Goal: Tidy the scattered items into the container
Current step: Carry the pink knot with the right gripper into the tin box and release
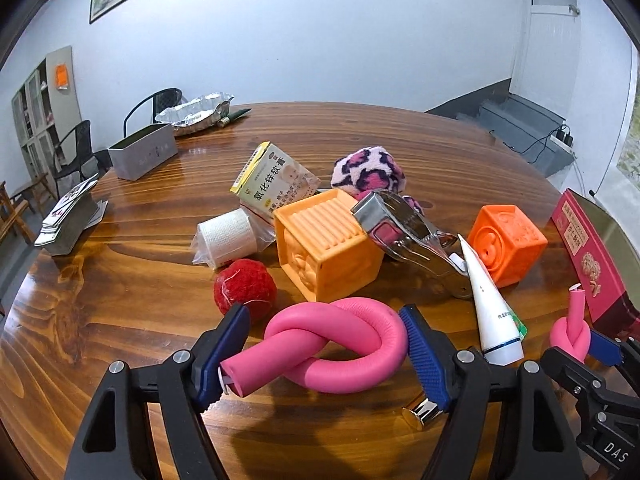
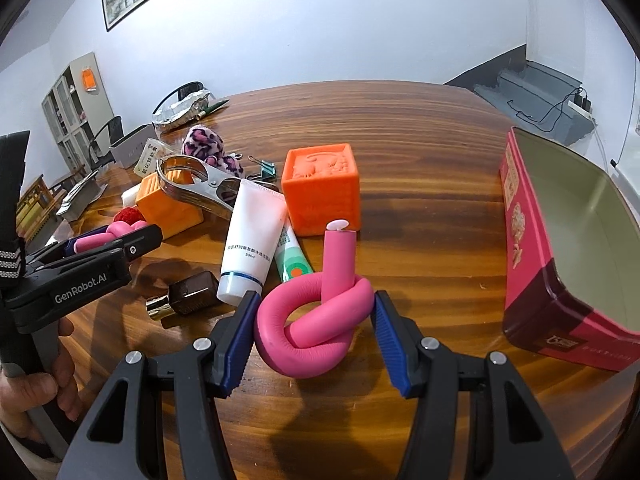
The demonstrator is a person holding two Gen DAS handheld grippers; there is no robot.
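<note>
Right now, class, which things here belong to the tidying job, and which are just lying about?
Job: flat pink foam knot in left gripper; upright-ended pink foam knot in right gripper; open red tin; orange rubber cube; white plastic tube.
Lying about, apparently: grey rectangular box; crumpled foil tray; stack of cards.

Your left wrist camera sits just behind the left gripper [image 1: 324, 352], looking forward and down along its fingers, close over the wooden table [image 1: 120, 320], with the white wall beyond. Your right wrist camera rides the right gripper [image 2: 314, 336] the same way, just as near the tabletop, facing much the same direction from a spot further right. Both views share the central clutter: the orange cube [image 1: 506, 246] [image 2: 322, 188], the white tube [image 1: 490, 304] [image 2: 250, 240] and the red tin [image 1: 588, 260] [image 2: 560, 264]. Each camera also catches the other gripper at its frame's edge.
</note>
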